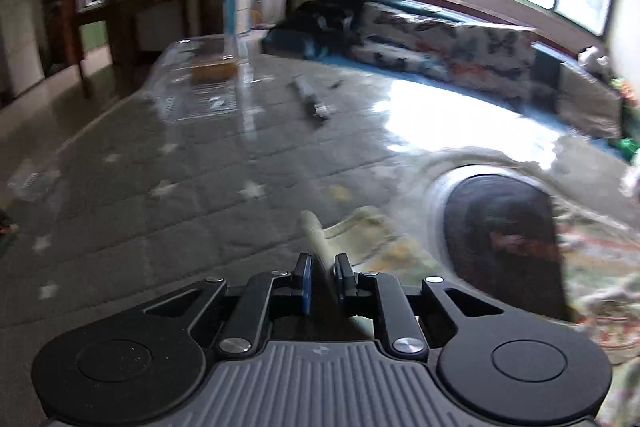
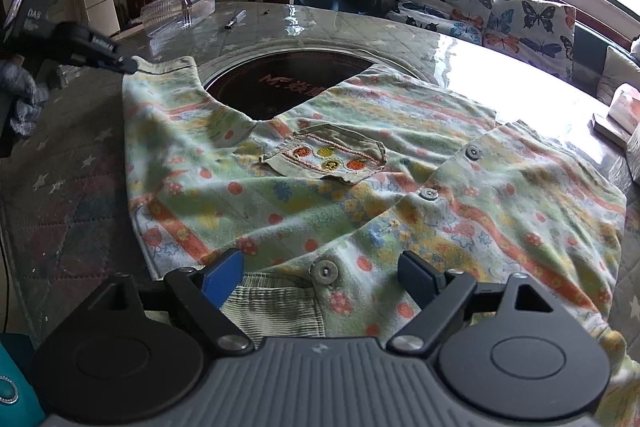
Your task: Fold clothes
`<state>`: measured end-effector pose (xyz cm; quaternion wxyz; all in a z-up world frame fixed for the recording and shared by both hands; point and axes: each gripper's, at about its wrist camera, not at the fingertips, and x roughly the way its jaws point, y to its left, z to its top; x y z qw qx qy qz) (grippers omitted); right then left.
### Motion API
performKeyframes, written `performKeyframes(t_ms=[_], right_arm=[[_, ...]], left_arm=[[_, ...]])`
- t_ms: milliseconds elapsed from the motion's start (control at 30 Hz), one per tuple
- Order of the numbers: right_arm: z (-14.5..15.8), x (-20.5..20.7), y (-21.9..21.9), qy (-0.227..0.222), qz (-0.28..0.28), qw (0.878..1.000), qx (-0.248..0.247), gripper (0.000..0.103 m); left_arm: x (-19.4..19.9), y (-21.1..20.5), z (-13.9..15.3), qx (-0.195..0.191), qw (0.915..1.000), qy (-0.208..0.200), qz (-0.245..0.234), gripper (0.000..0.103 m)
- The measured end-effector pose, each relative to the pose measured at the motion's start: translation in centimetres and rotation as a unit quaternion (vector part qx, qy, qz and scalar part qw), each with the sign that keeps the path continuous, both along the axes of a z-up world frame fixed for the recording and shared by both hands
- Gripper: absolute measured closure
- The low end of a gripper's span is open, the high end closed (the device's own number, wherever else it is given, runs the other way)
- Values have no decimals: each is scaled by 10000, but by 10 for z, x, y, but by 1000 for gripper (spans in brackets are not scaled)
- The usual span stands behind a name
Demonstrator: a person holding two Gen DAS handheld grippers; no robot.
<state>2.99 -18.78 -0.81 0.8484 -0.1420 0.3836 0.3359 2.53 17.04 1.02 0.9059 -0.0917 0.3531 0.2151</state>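
Observation:
A small floral garment [image 2: 360,195] in green, orange and yellow, with snap buttons and a chest pocket, lies spread on the table. It also shows in the left wrist view [image 1: 592,267]. My left gripper [image 1: 322,275] is shut on the garment's pale edge strip at its far left corner; it also shows in the right wrist view [image 2: 130,65]. My right gripper [image 2: 320,279] is open and hovers over the garment's near edge by a snap button, with a ribbed cuff [image 2: 276,303] between its fingers.
A round dark cooktop [image 2: 288,83] is set in the table, partly under the garment. A pen [image 2: 235,19] and a clear plastic box [image 2: 180,9] lie at the table's [image 2: 80,187] far side. A butterfly-print sofa [image 2: 500,15] runs under the windows.

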Motion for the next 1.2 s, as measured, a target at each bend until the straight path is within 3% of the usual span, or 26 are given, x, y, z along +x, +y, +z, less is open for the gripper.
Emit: performKeyframes(t_ms=[167,300,467,667,1000,1200], right_arm=[[5,-2,0,-100,49,9999,-52,15],[10,-3,-1,-145,34,9999,13,16],[6,-8,-1,-72,48,10000,-35,19],[7,-17,-11,-40,-24,10000,-79,27],[10,-39,-40,14,-183,9996,-226,41],[17,-53,-50,44,-152,9993,-346,52]], left_arm=[[-14,1,5,-38,10000,24,66,84],[-14,-29,12,-98,9989,-58,-465,74],[3,-82,6,-338,9897,-17,-1388,74],[16,-128,-13,-261,9783,116,-2052,74],[18,-126,-28,391,9788,239,-1998,74],[22,-113,-29,463,9818,261,-1825,72]])
